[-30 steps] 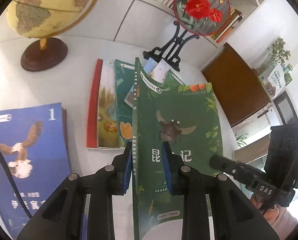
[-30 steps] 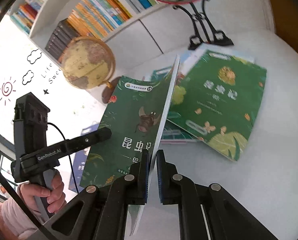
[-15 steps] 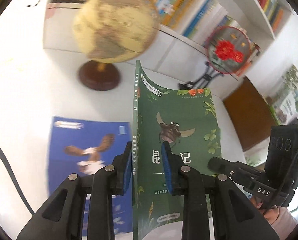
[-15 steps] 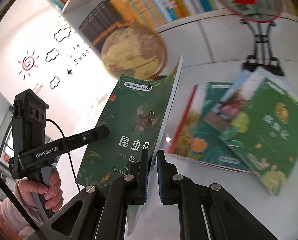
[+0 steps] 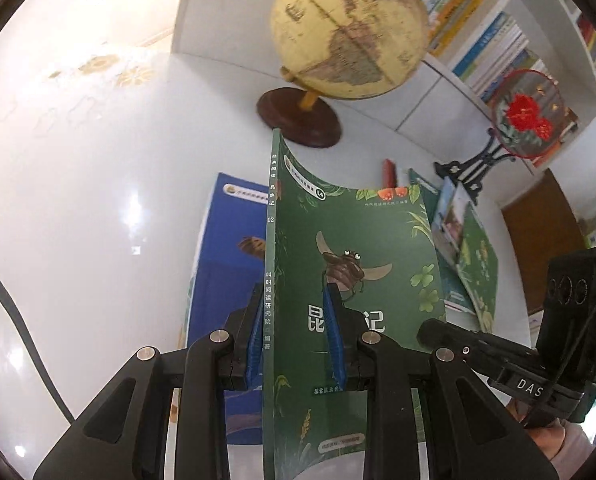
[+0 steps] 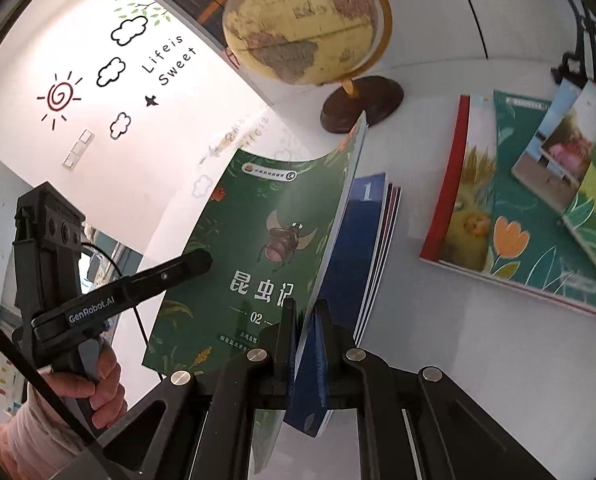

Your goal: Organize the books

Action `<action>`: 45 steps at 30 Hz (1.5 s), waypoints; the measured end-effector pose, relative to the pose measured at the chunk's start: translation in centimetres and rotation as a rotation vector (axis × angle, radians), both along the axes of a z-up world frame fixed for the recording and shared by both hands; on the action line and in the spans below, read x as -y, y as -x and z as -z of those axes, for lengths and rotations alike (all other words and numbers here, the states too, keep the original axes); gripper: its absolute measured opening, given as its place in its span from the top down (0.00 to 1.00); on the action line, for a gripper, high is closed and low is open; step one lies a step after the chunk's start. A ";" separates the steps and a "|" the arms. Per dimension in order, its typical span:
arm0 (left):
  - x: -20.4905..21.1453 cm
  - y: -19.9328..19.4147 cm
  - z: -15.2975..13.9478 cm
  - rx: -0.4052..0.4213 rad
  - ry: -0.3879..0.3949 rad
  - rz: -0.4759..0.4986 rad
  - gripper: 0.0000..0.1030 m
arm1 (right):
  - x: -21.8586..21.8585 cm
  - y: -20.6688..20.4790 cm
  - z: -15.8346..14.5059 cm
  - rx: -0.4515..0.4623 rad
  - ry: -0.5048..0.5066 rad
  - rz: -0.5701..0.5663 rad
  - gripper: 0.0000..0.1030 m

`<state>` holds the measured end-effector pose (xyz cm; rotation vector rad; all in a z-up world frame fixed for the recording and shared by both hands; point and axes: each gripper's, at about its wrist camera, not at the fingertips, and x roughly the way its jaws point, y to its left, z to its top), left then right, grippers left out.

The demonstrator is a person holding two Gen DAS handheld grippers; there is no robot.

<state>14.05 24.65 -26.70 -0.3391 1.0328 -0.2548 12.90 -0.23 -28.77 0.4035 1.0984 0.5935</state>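
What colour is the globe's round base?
Dark reddish-brown wooden base of the yellowish globe, clearest in left wrist view.

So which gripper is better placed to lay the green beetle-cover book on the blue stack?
Probably the right gripper: it is shut on the page edge of the green beetle-cover book, beside the blue book stack. The left gripper straddles the spine loosely.

left tongs clamped, right tongs clamped

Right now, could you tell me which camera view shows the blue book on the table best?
The left wrist view: the blue book shows its cover and orange logo, though the held green insect book hides its right part. The right wrist view catches only a strip of its cover, with the numeral 1 and page edges.
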 end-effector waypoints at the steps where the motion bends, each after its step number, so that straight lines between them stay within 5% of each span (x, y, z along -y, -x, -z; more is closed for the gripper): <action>1: 0.0 -0.1 0.1 -0.006 -0.012 -0.010 0.77 | 0.0 -0.2 0.2 -0.008 -0.002 0.004 0.92; 4: -0.4 -0.7 0.9 -0.067 -0.068 -0.071 0.65 | -0.1 -0.6 0.7 -0.022 0.003 0.006 0.89; 8: -1.4 -0.7 0.4 -0.076 -0.091 -0.111 0.62 | -0.5 -1.6 1.9 -0.092 0.079 0.010 0.82; 14: -0.2 -1.6 -1.9 -0.080 -0.093 -0.099 0.61 | 2.1 -0.9 0.8 -0.087 0.159 0.095 0.50; 15: 0.6 -2.0 -2.2 -0.078 -0.074 -0.073 0.57 | 3.0 -0.6 0.4 -0.076 0.162 0.117 0.50; 17: 3.1 -2.6 -2.8 -0.046 -0.047 -0.018 0.27 | 5.8 0.2 -0.4 -0.065 0.182 0.173 0.49; 22: 12.4 -4.9 -3.5 0.041 -0.010 0.251 0.26 | 13.3 1.4 -0.8 -0.068 0.223 0.369 0.47; 28: 23.6 -7.7 -3.0 0.070 -0.045 0.561 0.26 | 23.3 3.4 1.1 -0.112 0.112 0.741 0.47; 32: 29.2 -9.7 -2.5 0.115 -0.067 0.736 0.26 | 26.3 3.7 2.4 -0.145 0.062 0.876 0.47; 45: 35.9 -11.8 2.1 0.097 -0.167 0.824 0.26 | 28.4 1.2 5.1 -0.148 0.073 0.913 0.47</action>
